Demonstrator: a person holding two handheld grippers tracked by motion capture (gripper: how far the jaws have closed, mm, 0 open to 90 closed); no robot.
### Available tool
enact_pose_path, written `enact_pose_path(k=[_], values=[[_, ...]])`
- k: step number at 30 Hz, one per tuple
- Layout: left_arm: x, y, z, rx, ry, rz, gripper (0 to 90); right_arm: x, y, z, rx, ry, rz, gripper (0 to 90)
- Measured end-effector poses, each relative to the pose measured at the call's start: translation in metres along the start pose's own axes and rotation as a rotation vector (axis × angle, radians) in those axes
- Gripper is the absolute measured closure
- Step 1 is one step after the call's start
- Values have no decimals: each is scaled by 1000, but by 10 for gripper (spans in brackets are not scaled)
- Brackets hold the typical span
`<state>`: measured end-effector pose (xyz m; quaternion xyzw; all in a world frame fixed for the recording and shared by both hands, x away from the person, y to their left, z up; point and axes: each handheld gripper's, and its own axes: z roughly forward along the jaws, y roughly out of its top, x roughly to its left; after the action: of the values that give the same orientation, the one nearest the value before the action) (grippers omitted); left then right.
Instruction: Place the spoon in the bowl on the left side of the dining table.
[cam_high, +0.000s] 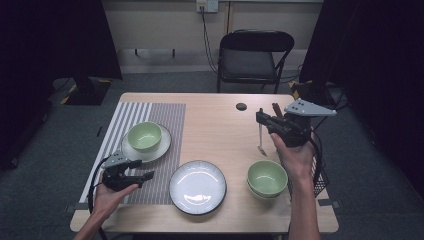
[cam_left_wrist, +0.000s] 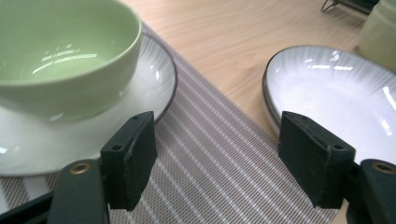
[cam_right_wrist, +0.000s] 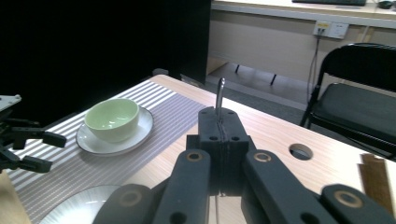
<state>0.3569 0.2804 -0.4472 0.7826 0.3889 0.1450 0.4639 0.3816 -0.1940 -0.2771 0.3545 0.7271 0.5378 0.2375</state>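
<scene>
My right gripper (cam_high: 261, 119) is shut on a metal fork (cam_high: 260, 139), which hangs tines down above the right half of the table. In the right gripper view the fork's handle (cam_right_wrist: 219, 93) sticks up from between the closed jaws of the right gripper (cam_right_wrist: 219, 123). My left gripper (cam_high: 148, 175) hovers open over the striped placemat (cam_high: 165, 120), nothing between its jaws. From the left gripper (cam_left_wrist: 217, 144), a green bowl (cam_left_wrist: 60, 51) on a white saucer (cam_left_wrist: 159, 79) lies to the left and a dark-rimmed white plate (cam_left_wrist: 336, 93) to the right.
Stacked green bowls (cam_high: 267, 178) stand at the front right, beside a wire rack (cam_high: 320, 180) at the table's right edge. A round hole (cam_high: 241, 106) is in the tabletop at the back. A black folding chair (cam_high: 255, 55) stands behind the table.
</scene>
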Motion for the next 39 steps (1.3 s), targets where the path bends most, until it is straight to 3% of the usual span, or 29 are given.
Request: enact_pose_path(k=[3, 8, 9, 14, 18, 21, 23, 25, 29, 31, 39], values=[[-3, 8, 1, -4, -28, -11, 254, 3, -1, 5, -7, 25, 2, 900], [-10, 22, 3, -25, -41, 18, 268, 10, 0, 17, -7, 65, 4, 900], [-14, 30, 5, -33, -66, 26, 273, 12, 0, 19, -4, 68, 1, 900], [-28, 51, 12, -57, -84, 88, 288, 19, 1, 31, -6, 99, 5, 900], [-37, 63, 18, -71, -127, 101, 313, 32, 0, 43, 22, 129, -26, 900], [-43, 72, 22, -72, -129, 138, 329, 39, -1, 53, 34, 153, -31, 900], [-48, 77, 24, -89, -140, 137, 337, 43, -1, 59, 35, 170, -28, 900], [-51, 83, 25, -102, -134, 135, 290, 47, -1, 64, 33, 186, -24, 900], [-58, 92, 26, -139, -182, 128, 321, 54, -1, 74, 37, 210, -24, 900], [-61, 96, 27, -145, -246, 89, 337, 57, -1, 78, 40, 224, -24, 900], [-76, 115, 23, -206, -279, 150, 414, 72, 3, 86, 27, 269, -32, 900]])
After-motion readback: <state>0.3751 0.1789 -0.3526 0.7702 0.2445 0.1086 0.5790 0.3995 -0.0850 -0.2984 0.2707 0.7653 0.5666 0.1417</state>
